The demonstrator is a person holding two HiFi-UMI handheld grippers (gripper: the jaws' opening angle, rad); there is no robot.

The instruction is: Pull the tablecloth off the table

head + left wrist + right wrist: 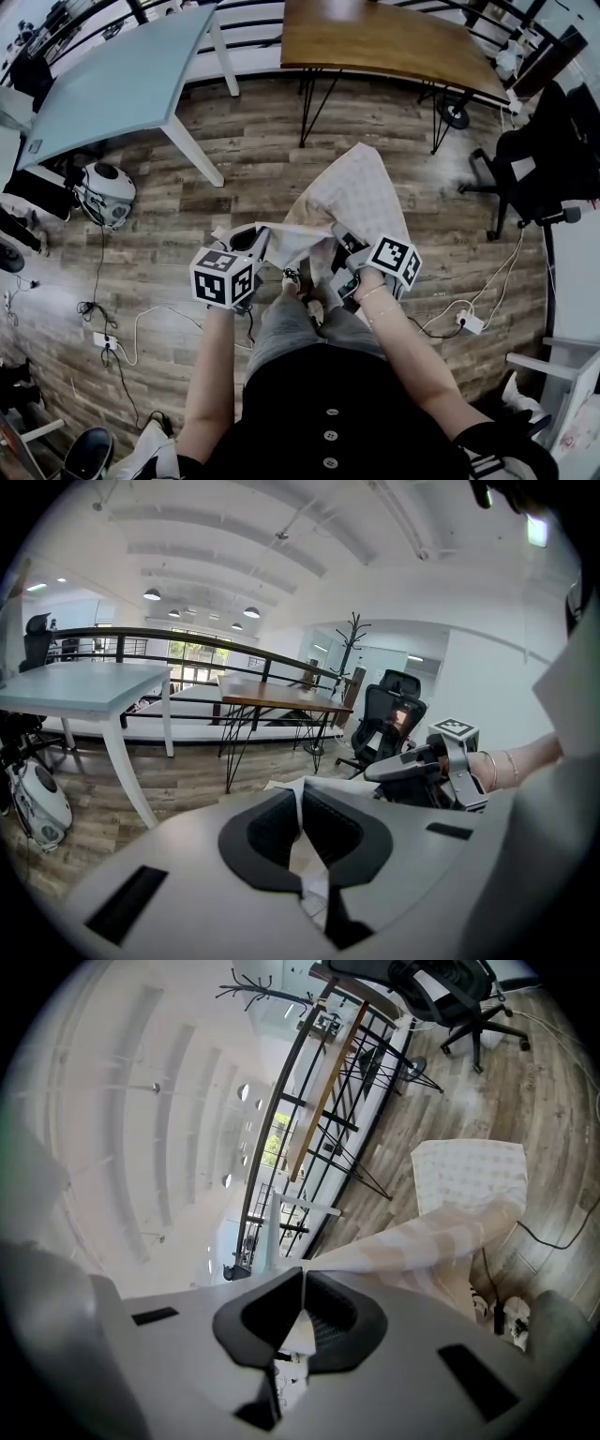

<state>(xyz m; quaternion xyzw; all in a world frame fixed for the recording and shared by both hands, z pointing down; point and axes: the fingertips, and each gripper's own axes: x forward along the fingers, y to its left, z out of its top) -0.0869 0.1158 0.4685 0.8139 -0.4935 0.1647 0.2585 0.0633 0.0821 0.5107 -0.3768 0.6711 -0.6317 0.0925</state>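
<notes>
Both jaw pairs are clenched on one tablecloth [361,192]: the left gripper [258,236] and right gripper [339,236] pinch its near edge side by side. Its long axis runs away from the person, the far end drooping over the floor [234,159]. Two tables stand beyond, a wooden table [394,42] and a pale table [122,84], and the cloth is clear of both.
</notes>
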